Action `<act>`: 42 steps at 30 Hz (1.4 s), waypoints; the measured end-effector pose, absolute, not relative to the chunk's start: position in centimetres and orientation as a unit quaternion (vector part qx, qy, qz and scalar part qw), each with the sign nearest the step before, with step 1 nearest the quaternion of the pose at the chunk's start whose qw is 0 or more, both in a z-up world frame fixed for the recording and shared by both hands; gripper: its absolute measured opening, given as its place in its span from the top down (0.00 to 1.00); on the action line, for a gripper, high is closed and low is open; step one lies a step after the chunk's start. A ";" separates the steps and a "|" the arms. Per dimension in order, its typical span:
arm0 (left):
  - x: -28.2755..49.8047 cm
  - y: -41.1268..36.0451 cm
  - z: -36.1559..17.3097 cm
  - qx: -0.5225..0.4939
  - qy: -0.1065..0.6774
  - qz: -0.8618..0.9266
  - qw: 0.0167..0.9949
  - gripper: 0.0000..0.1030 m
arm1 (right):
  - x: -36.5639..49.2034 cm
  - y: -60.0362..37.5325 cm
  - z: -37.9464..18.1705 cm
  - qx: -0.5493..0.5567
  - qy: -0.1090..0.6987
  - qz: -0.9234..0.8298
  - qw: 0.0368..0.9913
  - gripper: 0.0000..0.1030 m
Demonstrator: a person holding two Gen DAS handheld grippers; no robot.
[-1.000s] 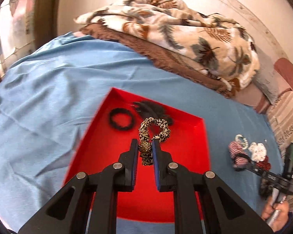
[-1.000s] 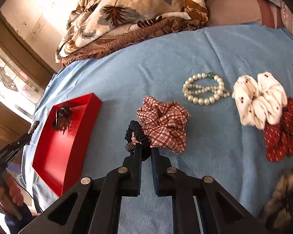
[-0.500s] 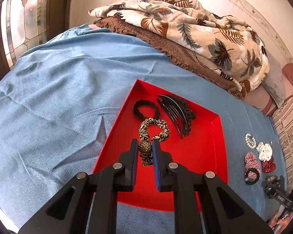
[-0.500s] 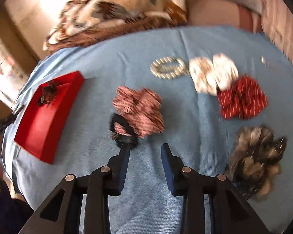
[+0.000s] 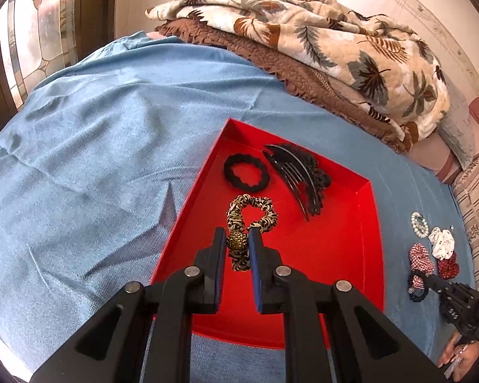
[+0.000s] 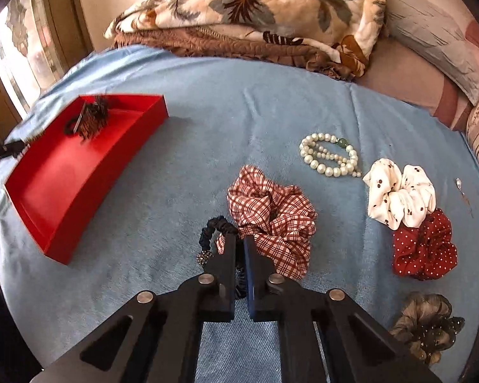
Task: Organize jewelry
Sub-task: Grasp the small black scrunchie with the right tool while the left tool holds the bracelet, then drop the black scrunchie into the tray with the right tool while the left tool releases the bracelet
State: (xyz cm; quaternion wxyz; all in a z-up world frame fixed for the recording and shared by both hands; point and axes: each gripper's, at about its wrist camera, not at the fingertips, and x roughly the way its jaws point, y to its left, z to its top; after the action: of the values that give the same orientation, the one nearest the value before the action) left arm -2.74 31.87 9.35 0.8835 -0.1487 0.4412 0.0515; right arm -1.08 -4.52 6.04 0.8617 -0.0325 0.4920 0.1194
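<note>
Blue bedcover (image 6: 188, 146) spreads under everything, with folded leaf-print blankets (image 6: 258, 9) at the far end. Left gripper (image 5: 238, 242) is clamped on the gold bead of a leopard-print hair tie (image 5: 252, 212) over the red tray (image 5: 329, 255), near a black hair tie (image 5: 246, 172) and black comb (image 5: 295, 175). Right gripper (image 6: 239, 249) is closed on a dark beaded hair tie (image 6: 209, 234), partly hidden beneath its fingers, touching the checked scrunchie (image 6: 271, 220). Farther right lie pearls (image 6: 330, 158). No writing is readable.
</note>
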 end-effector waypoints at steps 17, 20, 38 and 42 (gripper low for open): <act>-2.7 32.9 7.4 -0.133 0.484 0.102 0.859 0.87 | -1.3 -3.9 6.5 -0.033 0.496 0.123 0.859 0.77; -2.6 33.3 6.7 -0.124 0.497 0.117 0.851 0.87 | -0.6 -4.0 5.5 -0.035 0.503 0.113 0.856 0.77; -3.9 33.2 10.1 -0.168 0.435 0.085 0.881 0.52 | -1.9 -2.5 13.5 0.041 0.445 0.165 0.879 0.91; -4.9 35.0 11.2 -0.197 0.406 0.112 0.885 0.49 | -1.4 1.8 15.8 0.085 0.437 0.235 0.864 0.91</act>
State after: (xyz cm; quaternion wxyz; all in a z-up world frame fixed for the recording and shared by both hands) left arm -4.85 34.97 11.17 0.8853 -0.1969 0.4060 0.1119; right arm -1.41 1.84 15.84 0.8640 0.0850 0.4373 0.2345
